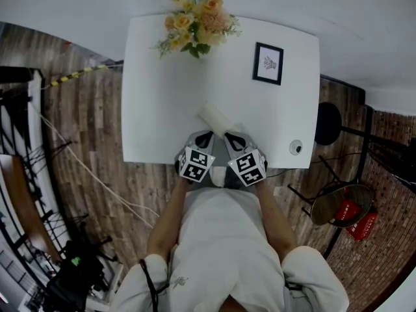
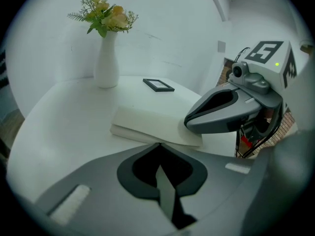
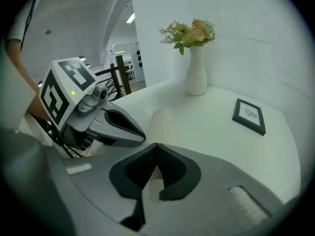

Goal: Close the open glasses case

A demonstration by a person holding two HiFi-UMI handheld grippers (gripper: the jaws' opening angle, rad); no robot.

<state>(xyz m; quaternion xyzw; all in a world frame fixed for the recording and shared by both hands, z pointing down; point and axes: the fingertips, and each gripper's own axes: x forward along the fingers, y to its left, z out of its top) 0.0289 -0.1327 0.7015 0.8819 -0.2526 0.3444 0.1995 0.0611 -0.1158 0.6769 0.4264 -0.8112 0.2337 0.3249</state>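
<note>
Head view, looking down: a person (image 1: 227,239) in a white top stands at the near edge of a white table (image 1: 156,109), a gripper in each hand. The left gripper (image 1: 205,137) and right gripper (image 1: 234,137) sit side by side, close together. Their tips aim at a cream glasses case (image 1: 218,117), which lies at a slant just beyond them, near the table's front edge.

Each gripper's own view shows its jaws pressed together w/ nothing between them. The case lies just past the tips, not gripped. In the left gripper view it looks low and flat w/ a seam along its side (whether the lid is fully down can't be told).

At the far end of the table stands a white vase (image 2: 106,58) of yellow and peach flowers (image 1: 195,18). To its right a small black-framed picture (image 1: 268,63) lies flat, showing a plant sketch; any caption is too small to read. A small round object (image 1: 296,147) sits near the front right corner.

Each gripper carries a marker cube (image 1: 196,164) w/ b&w square patterns and a green light (image 2: 277,64). A black stool (image 1: 328,123) stands right of the table.
</note>
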